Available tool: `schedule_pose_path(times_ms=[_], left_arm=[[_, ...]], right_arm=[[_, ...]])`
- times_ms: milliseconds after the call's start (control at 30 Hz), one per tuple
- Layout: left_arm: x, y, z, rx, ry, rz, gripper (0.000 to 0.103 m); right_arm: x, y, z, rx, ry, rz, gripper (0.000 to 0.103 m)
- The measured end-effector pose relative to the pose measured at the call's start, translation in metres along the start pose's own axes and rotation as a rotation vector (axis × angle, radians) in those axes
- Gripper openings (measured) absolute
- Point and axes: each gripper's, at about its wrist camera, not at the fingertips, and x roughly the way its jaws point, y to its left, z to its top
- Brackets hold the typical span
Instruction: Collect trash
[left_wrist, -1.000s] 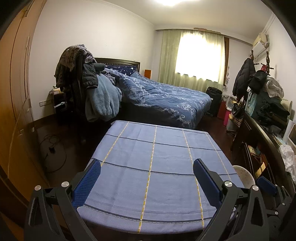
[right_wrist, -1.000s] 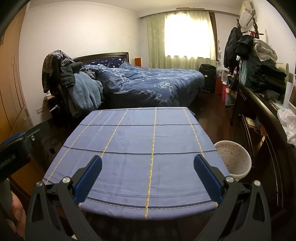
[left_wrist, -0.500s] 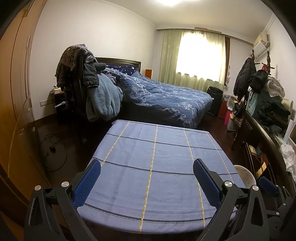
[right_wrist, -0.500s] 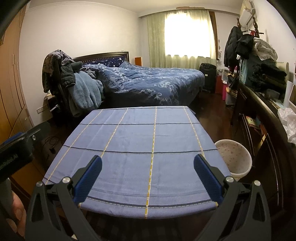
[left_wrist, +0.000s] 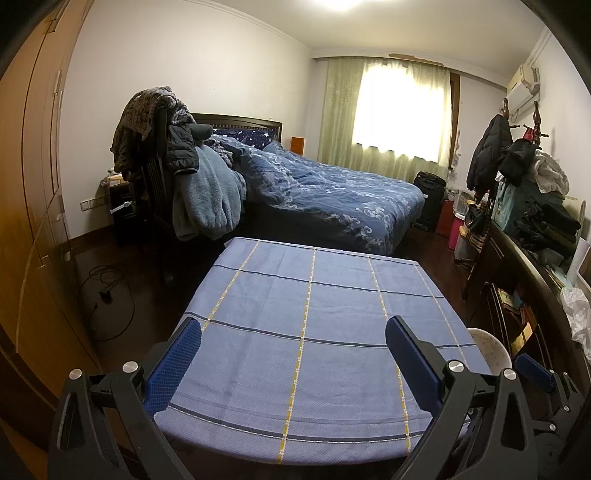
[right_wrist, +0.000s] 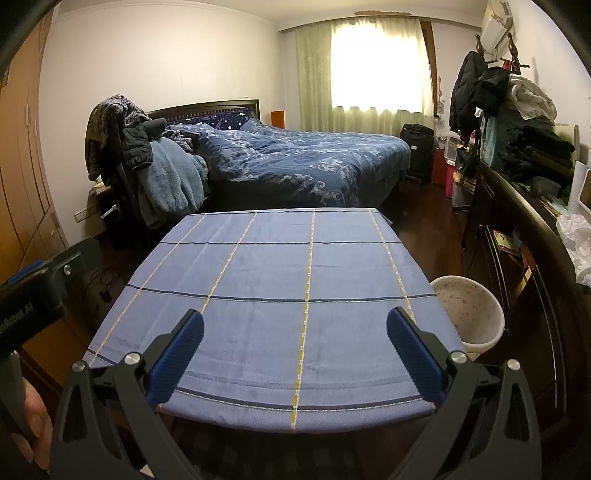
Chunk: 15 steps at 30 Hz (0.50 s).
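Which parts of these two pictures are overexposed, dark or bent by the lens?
Left wrist view: the window is blown out white, the floor nearly black, the wardrobe bows. Right wrist view: same glare at the window, dark corners, curved tablecloth edges.

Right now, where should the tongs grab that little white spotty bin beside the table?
Grip the white bin by its thin rim, coming from above with the right tongs. It stands upright, mouth open, and the table blocks its left side.

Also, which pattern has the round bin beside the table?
The bin is white with small pinkish speckles inside, clearest in the right wrist view.
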Motion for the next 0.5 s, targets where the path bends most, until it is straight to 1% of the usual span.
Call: schedule_pose_path(times_ms=[500], left_arm=[[-0.0002, 0.0004, -0.0001, -0.003, 0.0, 0.002, 0.099]], right_arm=[[0.0007, -0.0017, -0.0019, 0.0, 0.01, 0.006, 0.1]])
